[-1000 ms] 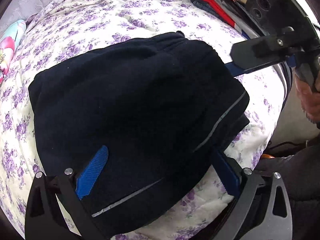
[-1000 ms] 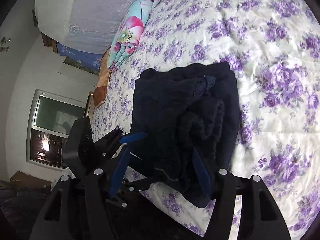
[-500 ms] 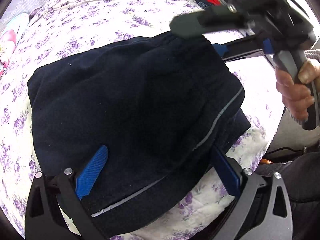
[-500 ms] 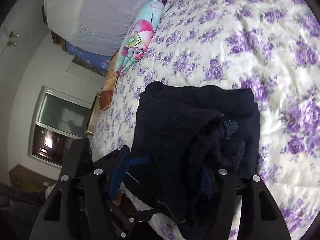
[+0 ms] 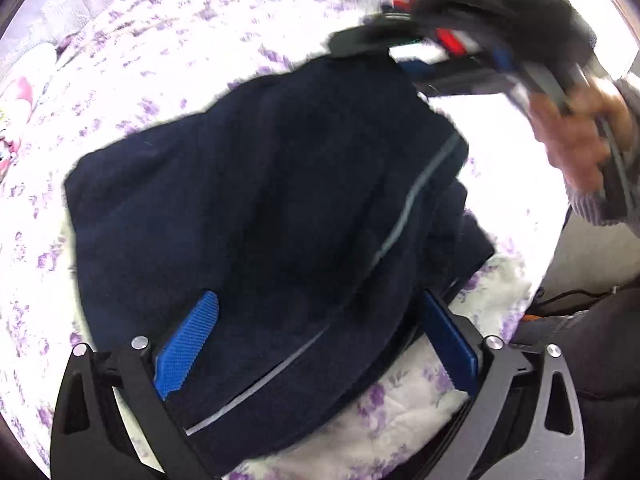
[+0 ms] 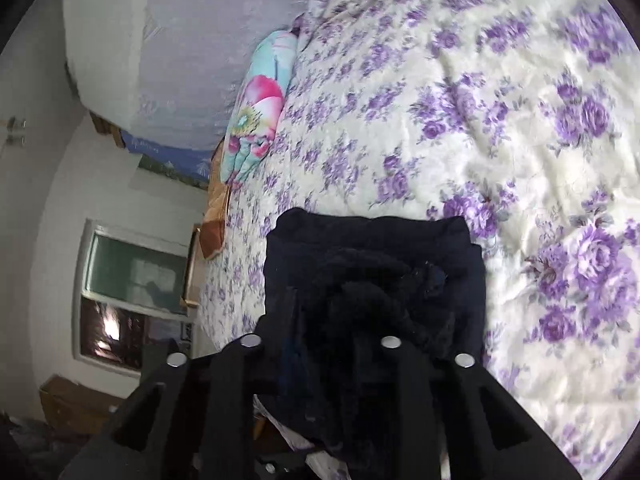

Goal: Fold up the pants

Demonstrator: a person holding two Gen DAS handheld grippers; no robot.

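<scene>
Folded navy pants (image 5: 260, 208) on floral bedspread (image 5: 208, 32)

A floral bedspread (image 6: 460, 92) covers the bed; a window (image 6: 132, 280) pierces the white wall (image 6: 52, 184).

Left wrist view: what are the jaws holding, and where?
The folded navy pants, by their near edge, which lies between the left gripper jaws; whether those press it cannot be told.

A cream bedspread (image 6: 460, 92) printed with purple roses is seen spread wide and lightly creased. A turquoise pillow (image 6: 256, 108) with pink flowers is laid at its far edge, against a pale lilac cover (image 6: 180, 44). A window (image 6: 128, 288) is glimpsed in the white wall, a cardboard box (image 6: 68, 404) set beneath it
</scene>
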